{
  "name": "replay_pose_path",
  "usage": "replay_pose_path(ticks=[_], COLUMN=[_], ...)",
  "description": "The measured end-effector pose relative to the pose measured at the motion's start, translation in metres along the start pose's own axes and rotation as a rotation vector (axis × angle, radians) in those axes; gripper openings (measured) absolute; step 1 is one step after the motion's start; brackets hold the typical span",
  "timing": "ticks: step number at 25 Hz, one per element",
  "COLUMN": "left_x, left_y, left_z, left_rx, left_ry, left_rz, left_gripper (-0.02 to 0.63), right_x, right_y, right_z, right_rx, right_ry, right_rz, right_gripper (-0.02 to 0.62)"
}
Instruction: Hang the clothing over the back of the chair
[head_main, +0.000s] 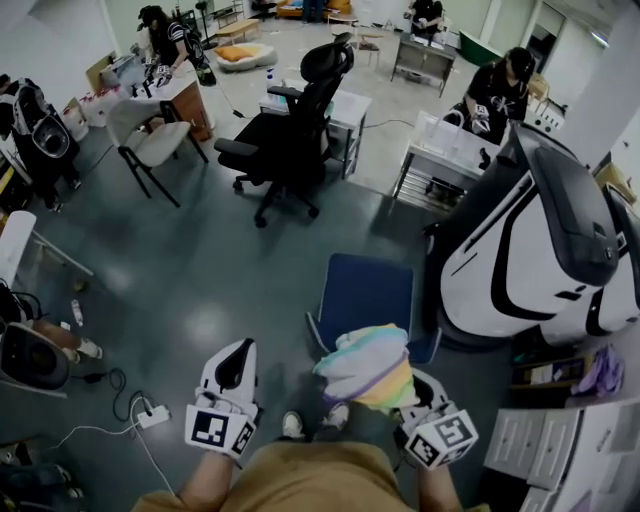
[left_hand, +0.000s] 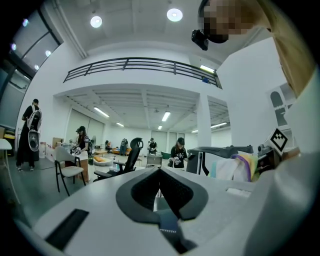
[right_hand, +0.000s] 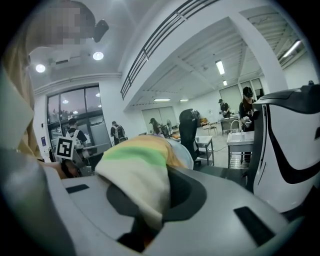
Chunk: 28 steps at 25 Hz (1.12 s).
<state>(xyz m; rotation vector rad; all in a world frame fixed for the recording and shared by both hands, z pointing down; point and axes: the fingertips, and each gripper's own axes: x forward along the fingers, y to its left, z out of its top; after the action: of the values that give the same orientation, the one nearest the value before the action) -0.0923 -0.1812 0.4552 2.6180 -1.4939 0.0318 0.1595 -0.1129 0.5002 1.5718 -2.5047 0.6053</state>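
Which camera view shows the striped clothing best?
The head view: the whole striped clothing shows, held by the right gripper. The right gripper view shows it close, pinched between the jaws; the left gripper view catches only an edge.

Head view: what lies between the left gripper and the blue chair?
Only bare grey floor between left gripper and blue chair, in the head view.

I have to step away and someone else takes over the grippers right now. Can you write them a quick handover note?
Left gripper: jaws together, nothing in them.
Right gripper: shut on the striped clothing, which sits bunched over its jaws.
Blue chair: just ahead of both grippers; nothing hangs on it.
Done: clothing picked up.
Left: bring it to the chair's back and drape it over, probably spreading it with the left gripper.
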Motion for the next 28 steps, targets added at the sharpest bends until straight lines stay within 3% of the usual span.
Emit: replay_pose_path(ticks=[6, 14, 20, 28], left_x=[-0.008, -0.011, -0.013, -0.01], left_y=[0.01, 0.01, 0.013, 0.012], left_z=[-0.007, -0.021, -0.029, -0.036], left_rx=[-0.01, -0.022, -0.023, -0.03], left_ry=[0.018, 0.053, 0.075, 0.094], left_rz=[0.049, 0.074, 0.092, 0.097], left_gripper=[0.005, 0.005, 0.005, 0.005], right_x=[0.045, 0.099, 0.122, 0.135], right_y=[-0.043, -0.092, -0.108, -0.123], right_z=[-0.019, -0.068, -0.085, -0.112], right_rx=[-0.012, -0.094, -0.109, -0.192], right_ry=[0.116, 0.378, 0.456, 0.648], right_rz=[-0.028, -0.066, -0.07, -0.083], right_gripper=[0.061, 0.072, 0.075, 0.178])
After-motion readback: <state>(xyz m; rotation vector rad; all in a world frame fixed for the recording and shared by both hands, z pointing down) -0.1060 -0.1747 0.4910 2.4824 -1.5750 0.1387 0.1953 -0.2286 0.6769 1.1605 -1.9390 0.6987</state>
